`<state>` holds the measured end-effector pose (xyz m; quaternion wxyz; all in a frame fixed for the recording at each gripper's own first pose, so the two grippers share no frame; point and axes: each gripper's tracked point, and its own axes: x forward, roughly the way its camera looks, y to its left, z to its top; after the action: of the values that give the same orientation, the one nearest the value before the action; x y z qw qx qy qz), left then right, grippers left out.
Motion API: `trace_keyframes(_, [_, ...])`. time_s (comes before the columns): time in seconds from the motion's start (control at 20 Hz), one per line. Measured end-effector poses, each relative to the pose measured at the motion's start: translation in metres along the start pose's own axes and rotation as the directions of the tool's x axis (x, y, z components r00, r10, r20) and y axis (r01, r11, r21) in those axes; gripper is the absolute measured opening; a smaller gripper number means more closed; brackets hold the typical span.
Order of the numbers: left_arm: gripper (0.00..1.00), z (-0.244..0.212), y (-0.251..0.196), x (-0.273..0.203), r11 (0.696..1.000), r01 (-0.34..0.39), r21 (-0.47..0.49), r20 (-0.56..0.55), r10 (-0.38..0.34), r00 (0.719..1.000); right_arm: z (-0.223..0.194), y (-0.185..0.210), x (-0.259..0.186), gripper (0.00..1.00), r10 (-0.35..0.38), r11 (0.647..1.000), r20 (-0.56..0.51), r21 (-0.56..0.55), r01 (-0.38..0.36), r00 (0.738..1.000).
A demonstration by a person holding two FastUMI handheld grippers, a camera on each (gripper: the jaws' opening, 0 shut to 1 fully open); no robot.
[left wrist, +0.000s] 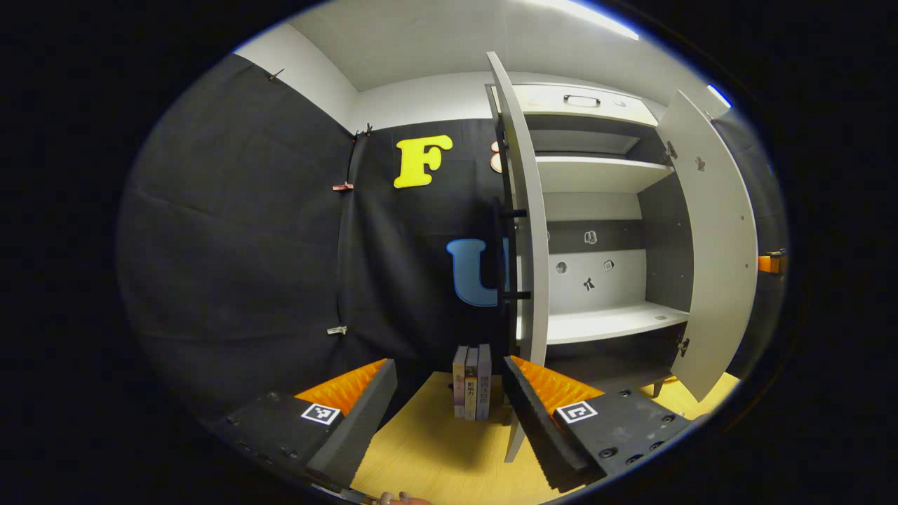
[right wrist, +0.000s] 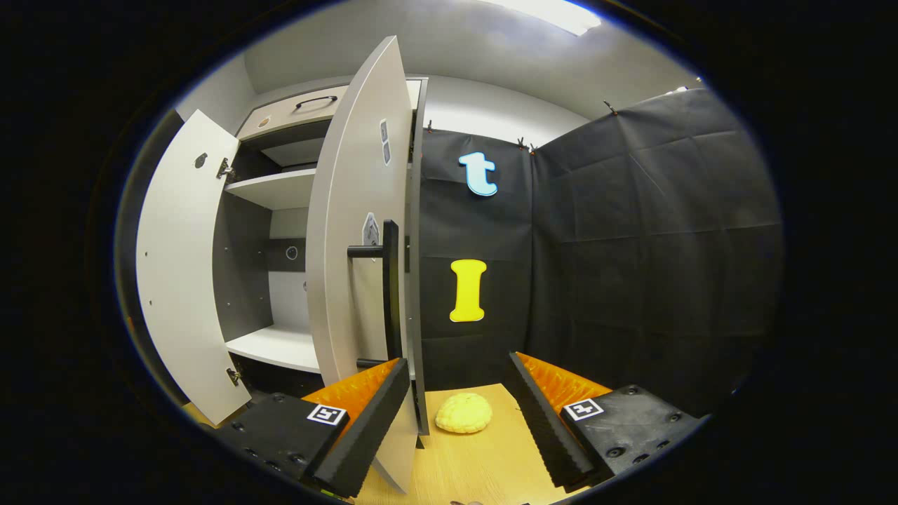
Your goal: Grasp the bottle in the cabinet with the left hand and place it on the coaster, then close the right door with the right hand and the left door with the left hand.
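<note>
In the left gripper view the cabinet [left wrist: 603,326] stands with both doors swung out. Its left door [left wrist: 526,210], with a black bar handle [left wrist: 506,252], is edge-on just beyond my left gripper [left wrist: 449,414], which is open and holds nothing. The right door [left wrist: 715,245] hangs open farther off. The shelves I can see are bare; the left door hides part of the inside. In the right gripper view the right door [right wrist: 358,231] and its black handle [right wrist: 389,294] are close ahead on the left. My right gripper [right wrist: 456,421] is open and empty, its left finger [right wrist: 365,421] by the door's lower edge.
Three books [left wrist: 471,391] stand upright on the wooden table [left wrist: 435,449] beside the left door. A yellow bun-like lump [right wrist: 463,412] lies on the table [right wrist: 484,463] between the right gripper's fingers, farther off. The left door [right wrist: 179,266] stands open at the left. Black cloth walls close in.
</note>
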<state>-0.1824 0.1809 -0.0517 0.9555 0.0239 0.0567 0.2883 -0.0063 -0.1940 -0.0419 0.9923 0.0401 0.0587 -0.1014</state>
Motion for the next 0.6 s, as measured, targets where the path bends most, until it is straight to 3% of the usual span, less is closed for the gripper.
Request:
trace_keyframes(0.35, [0.96,-0.008,0.003,0.006,0.999,0.034,-0.041,-0.027,-0.035,0.999,-0.004,0.037,-0.001,0.96,0.108,0.994,-0.002,0.007,-0.108,0.994])
trace_keyframes(0.6, [0.96,-0.011,0.007,0.004,0.999,0.038,-0.006,-0.053,-0.038,0.998,-0.007,0.087,0.007,0.96,0.230,0.973,0.000,0.016,-0.230,0.973])
